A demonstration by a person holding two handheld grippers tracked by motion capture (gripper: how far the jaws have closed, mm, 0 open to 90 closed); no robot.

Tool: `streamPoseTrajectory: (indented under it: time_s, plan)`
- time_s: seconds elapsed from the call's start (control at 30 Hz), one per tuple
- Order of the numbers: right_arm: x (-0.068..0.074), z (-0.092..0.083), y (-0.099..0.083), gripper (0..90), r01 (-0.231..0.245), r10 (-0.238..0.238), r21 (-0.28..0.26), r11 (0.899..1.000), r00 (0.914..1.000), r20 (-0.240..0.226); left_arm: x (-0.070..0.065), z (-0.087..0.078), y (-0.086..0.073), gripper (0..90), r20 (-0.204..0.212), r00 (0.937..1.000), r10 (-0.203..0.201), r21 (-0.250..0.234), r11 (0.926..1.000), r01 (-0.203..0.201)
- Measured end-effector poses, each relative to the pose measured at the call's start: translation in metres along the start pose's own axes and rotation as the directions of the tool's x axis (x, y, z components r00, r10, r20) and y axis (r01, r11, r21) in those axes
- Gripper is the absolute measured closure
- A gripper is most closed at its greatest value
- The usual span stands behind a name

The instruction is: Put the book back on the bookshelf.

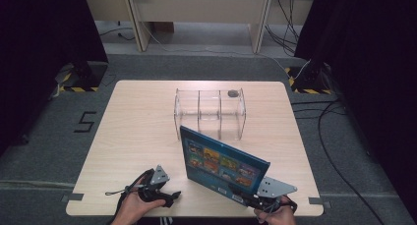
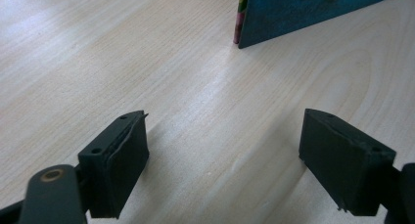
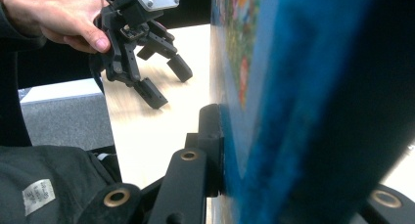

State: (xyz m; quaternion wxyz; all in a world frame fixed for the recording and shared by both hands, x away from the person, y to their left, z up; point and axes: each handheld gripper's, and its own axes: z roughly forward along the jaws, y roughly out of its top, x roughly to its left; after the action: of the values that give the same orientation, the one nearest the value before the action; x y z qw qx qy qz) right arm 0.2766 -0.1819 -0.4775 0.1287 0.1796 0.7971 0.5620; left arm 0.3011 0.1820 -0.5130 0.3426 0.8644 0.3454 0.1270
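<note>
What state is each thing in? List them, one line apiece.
Left tool: open, jaws wide apart, holding nothing, low over the table.
Right tool: shut on the blue book, gripping its near lower corner.
Blue book: tilted up on one edge, far corner resting on the table.
Clear organizer: upright, compartments open at the top, apparently empty.
Small grey object: lying by the organizer's far right corner.
</note>
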Motion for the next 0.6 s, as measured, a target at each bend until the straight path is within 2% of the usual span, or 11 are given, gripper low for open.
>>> streamPoseTrajectory:
  time_s: [0.27,0.6]
  plan:
    - [-0.0004,-0.0004,0.0009,80.3,0.003,-0.003,-0.003,1.0,0.9999,0.011,0.0008,0.0003,-0.0011,15.5,0.005,1.0,-0.003,-0.005,1.0,0.003]
    - [-0.0019,-0.0031,0.0047,78.2,-0.01,0.011,-0.054,0.998,0.9998,0.017,0.0004,0.001,-0.0007,15.3,0.011,0.9999,0.002,-0.006,1.0,-0.002]
